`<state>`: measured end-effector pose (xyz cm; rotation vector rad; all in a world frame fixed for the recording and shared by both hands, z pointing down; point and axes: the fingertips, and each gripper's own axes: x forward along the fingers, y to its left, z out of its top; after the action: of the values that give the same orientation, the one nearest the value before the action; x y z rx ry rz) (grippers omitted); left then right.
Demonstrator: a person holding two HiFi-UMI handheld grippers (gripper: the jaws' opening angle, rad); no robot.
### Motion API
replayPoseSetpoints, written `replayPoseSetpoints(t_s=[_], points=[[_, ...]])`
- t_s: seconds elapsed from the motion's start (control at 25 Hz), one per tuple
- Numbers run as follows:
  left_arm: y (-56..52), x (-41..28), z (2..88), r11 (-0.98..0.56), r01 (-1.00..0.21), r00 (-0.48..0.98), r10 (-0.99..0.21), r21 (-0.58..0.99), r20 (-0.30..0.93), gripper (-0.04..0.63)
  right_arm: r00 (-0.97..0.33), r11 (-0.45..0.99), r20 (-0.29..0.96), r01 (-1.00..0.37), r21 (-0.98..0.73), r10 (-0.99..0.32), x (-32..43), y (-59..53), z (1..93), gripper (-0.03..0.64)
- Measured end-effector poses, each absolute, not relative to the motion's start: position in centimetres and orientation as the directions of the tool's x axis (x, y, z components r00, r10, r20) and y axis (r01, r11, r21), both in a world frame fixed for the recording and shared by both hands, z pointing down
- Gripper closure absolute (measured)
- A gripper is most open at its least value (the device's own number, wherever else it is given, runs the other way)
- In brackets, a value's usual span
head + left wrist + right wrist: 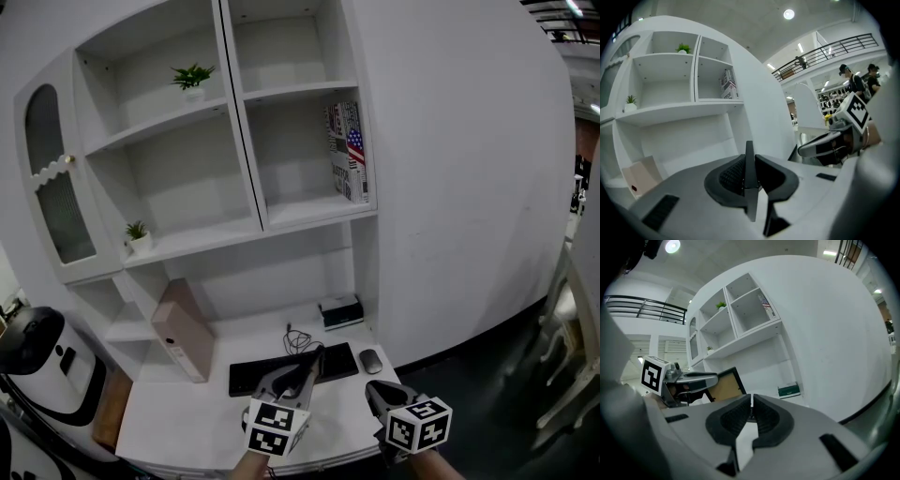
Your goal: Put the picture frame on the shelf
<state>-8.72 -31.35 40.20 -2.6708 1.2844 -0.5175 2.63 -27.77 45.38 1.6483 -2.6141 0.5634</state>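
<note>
Leaning on the bench, the picture frame sits untouched; left gripper and right gripper, fingers pressed together, hold nothing; the shelf placement is not begun.

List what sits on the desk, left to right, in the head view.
picture frame → keyboard → mouse. The small box behind them is left out, because it overlaps the keyboard's right end.

The white desk below the shelf carries a keyboard, a mouse, a small box and a tan board.
</note>
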Motion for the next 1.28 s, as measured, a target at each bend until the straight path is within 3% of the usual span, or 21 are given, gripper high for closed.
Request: replayPoseSetpoints(t_s=[1.28], points=[[-36.2,-4.2,23.2,-0.481,-0.538,0.629,-0.775,-0.692,0.050,0.529,-0.576,0.558,0.078,-0.811,-0.178,-0.813,0.3,-34.3,35.0,0.615]])
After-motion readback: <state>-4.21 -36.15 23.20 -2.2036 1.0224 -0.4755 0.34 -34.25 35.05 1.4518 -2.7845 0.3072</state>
